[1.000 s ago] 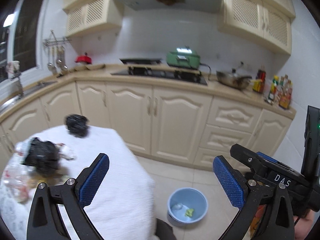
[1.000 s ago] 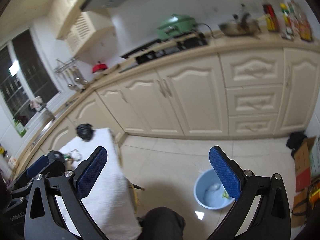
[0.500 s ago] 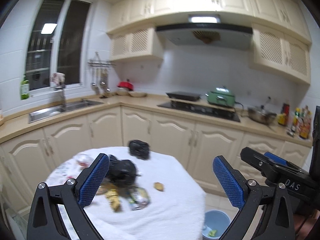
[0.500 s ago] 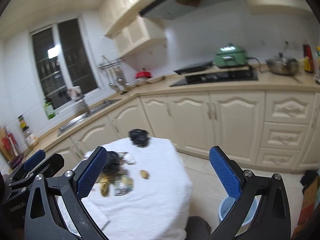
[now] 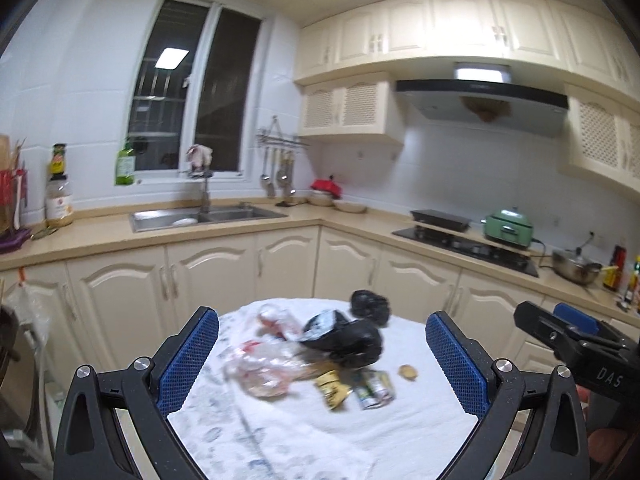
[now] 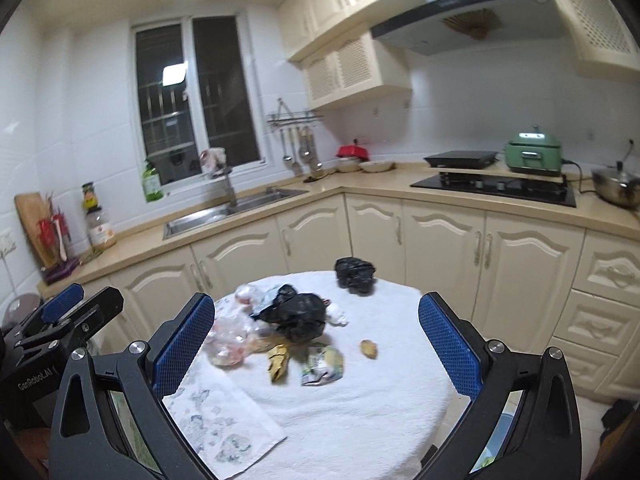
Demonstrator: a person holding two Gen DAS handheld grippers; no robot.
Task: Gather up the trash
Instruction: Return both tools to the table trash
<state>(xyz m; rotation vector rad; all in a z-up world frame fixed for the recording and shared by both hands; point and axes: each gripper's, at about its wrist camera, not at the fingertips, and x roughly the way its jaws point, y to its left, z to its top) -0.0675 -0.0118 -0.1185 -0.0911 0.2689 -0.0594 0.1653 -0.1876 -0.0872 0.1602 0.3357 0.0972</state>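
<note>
Both cameras have swung up and leftward from the floor and the blue bin seen a second ago; the round table (image 5: pixel 400 440) now sits square ahead in each view, and only a sliver of that bin shows at the lower right of the right wrist view.

Nearest: the left gripper (image 5: pixel 322 360) has its jaws spread wide with nothing between the blue pads. The right gripper (image 6: pixel 316 344) is likewise wide apart and empty. Each hovers short of the table, touching nothing.

On the white cloth, closest to the grippers, lie a yellow wrapper (image 6: pixel 278 362) and a green-and-white packet (image 6: pixel 322 366), just beside one another. A small brown scrap (image 6: pixel 369 349) lies alone to their right. Left of the wrappers is a crumpled clear plastic bag (image 6: pixel 228 338). Behind these sits a black plastic bag (image 6: pixel 300 316), touching the clear plastic. A second black wad (image 6: pixel 355 275) rests apart at the far rim of the table.

Beyond: cream cabinets, a sink (image 6: pixel 236 210) under the window, and a green cooker (image 6: pixel 532 156) on the far counter.

Assessment: no item is yet in either gripper; the trash remains wholly on the table. The reorientation indicates the approach stage of a pick. The nearest wrappers are thin and lie flat, so a pinch may also snag the cloth. Some blur persists in the left view.
</note>
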